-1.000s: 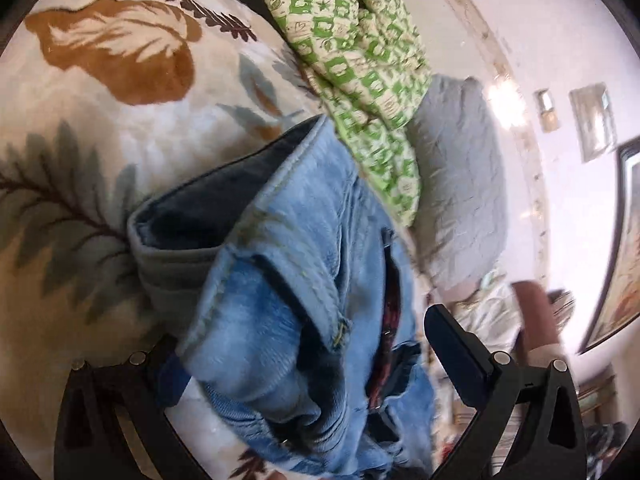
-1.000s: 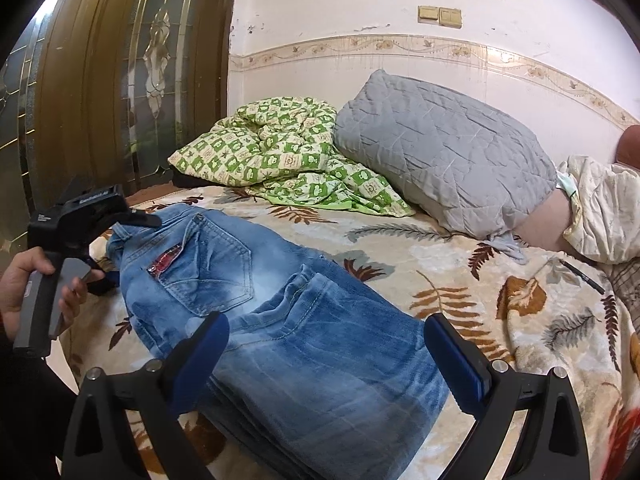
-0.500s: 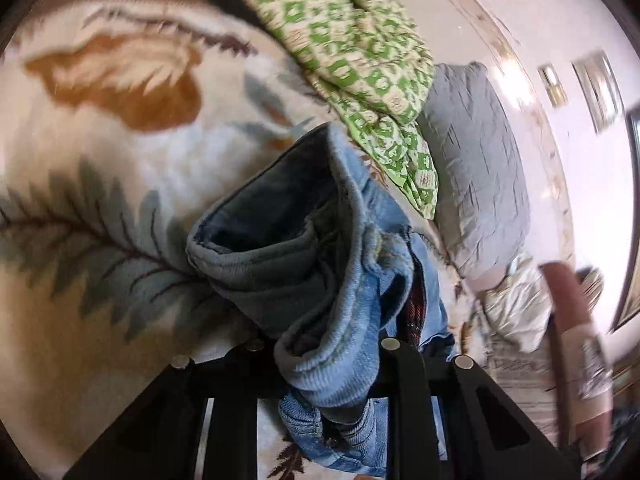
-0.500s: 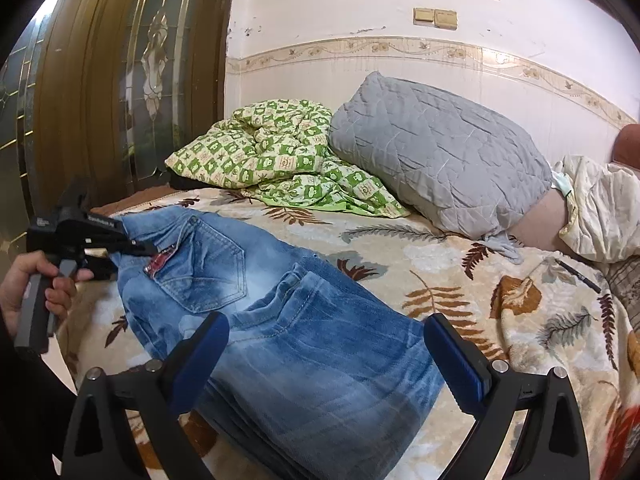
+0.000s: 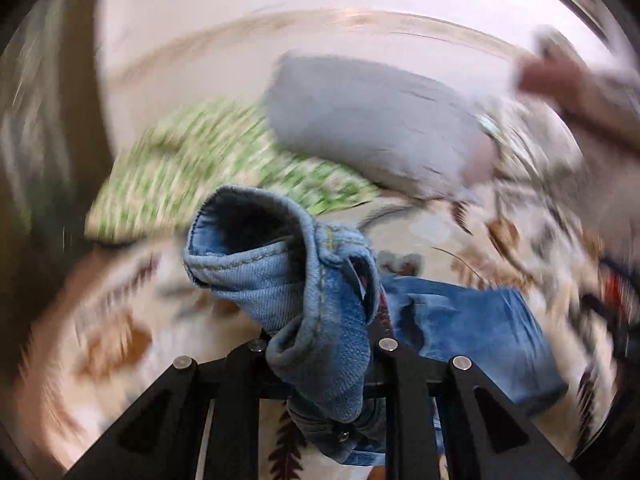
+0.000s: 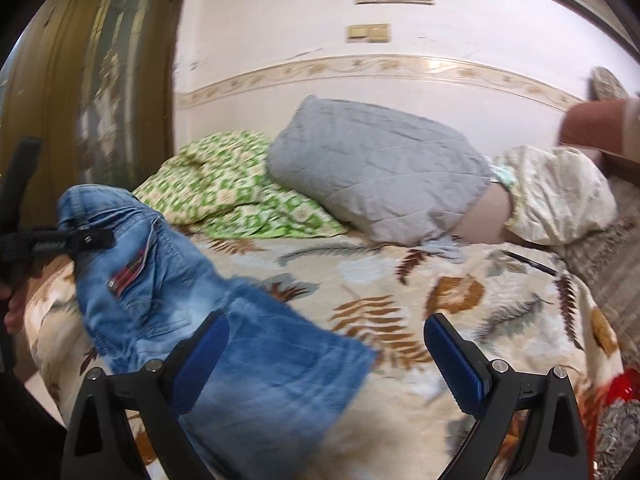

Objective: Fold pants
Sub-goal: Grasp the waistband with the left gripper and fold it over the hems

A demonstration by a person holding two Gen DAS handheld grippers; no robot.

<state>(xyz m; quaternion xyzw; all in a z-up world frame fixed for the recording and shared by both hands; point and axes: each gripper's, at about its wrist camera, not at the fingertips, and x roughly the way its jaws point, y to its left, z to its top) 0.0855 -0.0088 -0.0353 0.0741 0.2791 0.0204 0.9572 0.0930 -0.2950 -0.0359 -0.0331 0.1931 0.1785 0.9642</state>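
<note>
The left gripper (image 5: 320, 344) pinched the waistband of the jeans (image 6: 168, 280), lifting it off the bed (image 6: 400, 280). The right gripper (image 6: 326, 344) was spread wide above the folded legs, gripping nothing.

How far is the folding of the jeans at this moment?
Done: the legs look already doubled into a flat stack on the bed. In hand: the left gripper is shut on the waist end of the jeans and holds it off the bed. The right gripper is open, empty. Left: lay the waist over the legs.
</note>
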